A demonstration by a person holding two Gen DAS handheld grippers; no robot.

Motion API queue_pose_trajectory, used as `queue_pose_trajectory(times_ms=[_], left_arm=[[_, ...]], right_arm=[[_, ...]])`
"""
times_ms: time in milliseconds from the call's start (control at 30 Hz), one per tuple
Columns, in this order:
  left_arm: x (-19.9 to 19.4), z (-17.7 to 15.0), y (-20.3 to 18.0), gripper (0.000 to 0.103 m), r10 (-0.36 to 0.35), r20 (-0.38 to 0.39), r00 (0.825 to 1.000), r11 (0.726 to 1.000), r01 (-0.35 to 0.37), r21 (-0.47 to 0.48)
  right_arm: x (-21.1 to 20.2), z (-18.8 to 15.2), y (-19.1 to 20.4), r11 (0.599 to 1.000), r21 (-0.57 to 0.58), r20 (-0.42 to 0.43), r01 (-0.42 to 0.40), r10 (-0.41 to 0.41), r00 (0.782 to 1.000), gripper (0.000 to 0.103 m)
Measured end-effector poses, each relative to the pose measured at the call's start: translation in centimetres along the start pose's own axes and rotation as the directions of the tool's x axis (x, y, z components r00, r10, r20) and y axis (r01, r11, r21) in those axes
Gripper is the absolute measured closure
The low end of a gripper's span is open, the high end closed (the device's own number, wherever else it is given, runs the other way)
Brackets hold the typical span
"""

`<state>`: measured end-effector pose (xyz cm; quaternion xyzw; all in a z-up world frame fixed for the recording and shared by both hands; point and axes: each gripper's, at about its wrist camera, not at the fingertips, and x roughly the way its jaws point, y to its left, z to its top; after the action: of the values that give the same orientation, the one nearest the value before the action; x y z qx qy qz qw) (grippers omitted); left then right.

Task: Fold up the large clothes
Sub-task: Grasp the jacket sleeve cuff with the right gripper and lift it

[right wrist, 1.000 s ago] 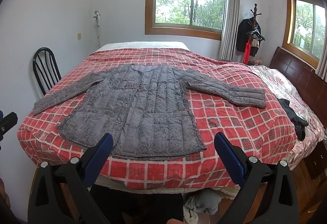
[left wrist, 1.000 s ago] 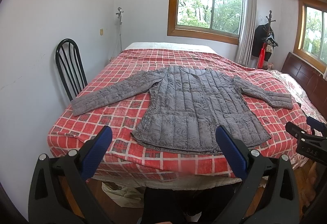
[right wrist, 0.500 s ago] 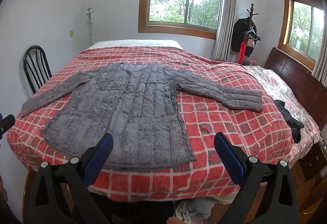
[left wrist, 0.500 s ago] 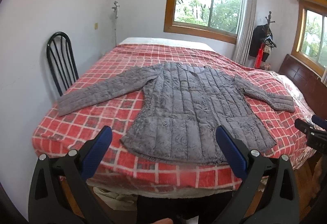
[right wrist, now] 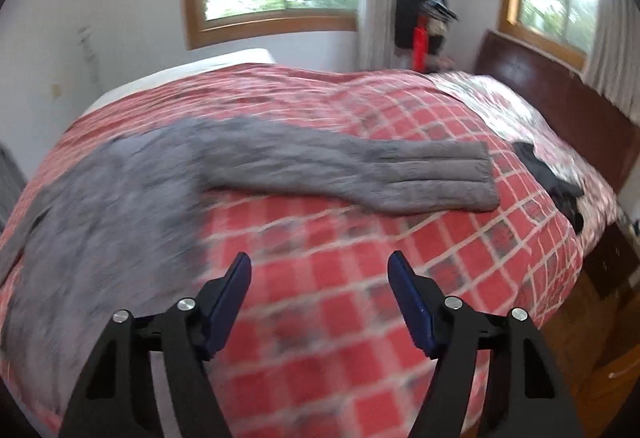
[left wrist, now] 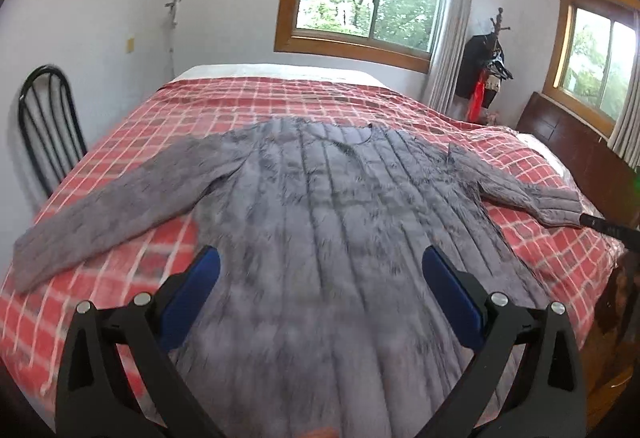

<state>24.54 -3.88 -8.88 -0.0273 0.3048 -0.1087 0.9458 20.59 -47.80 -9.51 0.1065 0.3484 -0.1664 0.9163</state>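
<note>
- Your left gripper (left wrist: 320, 270) sits at the bottom of the left wrist view with its jaws spread wide and nothing between the blue pads (left wrist: 192, 294); they frame the lower body of the jacket (left wrist: 328, 222) without gripping it.
- Your right gripper (right wrist: 320, 274) is at the bottom centre of the right wrist view, jaws closing but with a clear gap between them, and only the blanket (right wrist: 320, 238) shows through that gap (no cloth caught).
- The jacket lies flat and spread out on the bed: in the left view it fills the middle of the frame, one sleeve reaching to the lower left, the other to the right edge.
- In the right view the sleeve (right wrist: 360, 174) crosses the centre, its cuff pointing right, well above your pads; the jacket body blurs away at the left.
- A dark garment (right wrist: 556, 182) lies at the right of that frame, apart from the cuff.
- A chair (left wrist: 48, 126) stands at the left edge of the left view.
- No brand, label or writing can be read on anything here; much is blurred.
</note>
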Motion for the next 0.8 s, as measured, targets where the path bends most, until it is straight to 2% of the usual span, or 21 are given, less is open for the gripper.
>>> queue_pose_trajectory(times_ms=[33,133,267,400,467,533,600,700,767,800], left_arm=[[1.0,0.7,-0.1,0.003,-0.003,-0.002,1.0,1.0,0.003,0.005],[3.8,3.1,-0.7,0.003,-0.01,0.008,1.0,1.0,0.01,0.028],[7.0,5.5,-1.3,0.003,0.003,0.023,1.0,0.998,-0.005,0.066],[10.3,6.7,-0.9,0.003,0.011,0.006,1.0,0.997,-0.012,0.073],[11.4,6.7,-0.5,0.003,0.006,-0.008,1.0,0.998,-0.005,0.067],[12.6,6.3,-0.2,0.003,0.004,-0.026,1.0,0.998,-0.002,0.063],[13.5,6.0,0.3,0.003,0.008,-0.05,0.999,0.998,-0.005,0.063],[14.0,5.8,0.8,0.003,0.016,-0.07,0.997,0.998,-0.011,0.067],[13.8,6.0,1.2,0.003,0.023,-0.069,0.997,0.997,-0.018,0.073],[13.7,6.0,1.3,0.003,0.026,-0.069,0.997,0.997,-0.02,0.074]], right_arm=[[1.6,0.9,-2.1,1.0,0.028,0.0,-0.013,0.013,1.0,0.032],[6.0,3.3,-7.8,0.989,0.076,-0.028,0.126,-0.125,0.992,0.031],[10.3,5.2,-13.8,0.969,0.124,-0.062,0.216,-0.209,0.976,0.031],[13.2,5.7,-16.6,0.965,0.148,-0.089,0.215,-0.204,0.975,0.031],[14.0,5.6,-16.7,0.969,0.142,-0.104,0.204,-0.191,0.976,0.031],[15.1,5.6,-16.5,0.976,0.143,-0.135,0.163,-0.144,0.98,0.031],[15.1,5.6,-16.2,0.979,0.127,-0.133,0.162,-0.145,0.981,0.031],[15.3,6.0,-15.4,0.983,0.113,-0.148,0.144,-0.127,0.981,0.054],[14.9,6.5,-14.9,0.986,0.108,-0.158,0.128,-0.11,0.981,0.083],[14.2,6.9,-14.5,0.988,0.107,-0.152,0.114,-0.097,0.984,0.088]])
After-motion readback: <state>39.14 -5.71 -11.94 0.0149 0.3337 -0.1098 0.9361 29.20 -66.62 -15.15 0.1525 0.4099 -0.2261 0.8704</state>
